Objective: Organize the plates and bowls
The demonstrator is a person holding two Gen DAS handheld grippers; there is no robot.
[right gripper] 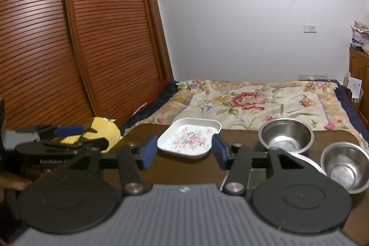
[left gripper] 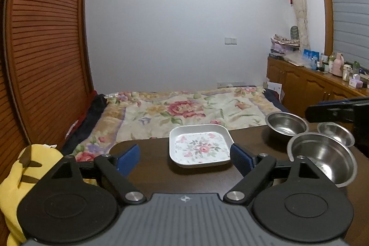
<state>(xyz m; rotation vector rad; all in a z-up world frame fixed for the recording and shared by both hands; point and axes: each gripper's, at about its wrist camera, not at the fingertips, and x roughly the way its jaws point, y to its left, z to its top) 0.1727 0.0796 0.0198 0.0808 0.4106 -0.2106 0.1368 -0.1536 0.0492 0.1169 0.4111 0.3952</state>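
Both grippers hang back at the near edge of the worktop [left gripper: 249, 137], nothing taken up. The left gripper [left gripper: 184, 158] has its jaws spread wide and empty, blue pads either side of the plate [left gripper: 199, 145], the right pad looking just beside its corner, though whether it touches I cannot tell. The right gripper [right gripper: 183, 153] is the same story: jaws wide, holding nothing.

The plate is square with rounded corners, white, a raised rim all round and a flower print in the well. It sits mid-worktop towards the far edge. It looks like melamine or enamel, so probably light and stiff, glossy and a bit slippery; the rim at a side edge is the place to pinch.

To its right, three steel bowls in a cluster: a deep bowl [left gripper: 287, 125] at the back, a wide bowl [left gripper: 322, 156] in front, and a small bowl [left gripper: 335, 133] farthest right. Thin, shiny metal with rolled lips, likely light, rigid and slick, apt to skid or ring. Grip each by the lip, one finger inside the wall. They should nest by size.

Behind lies a bed [left gripper: 184, 107] with a floral quilt.
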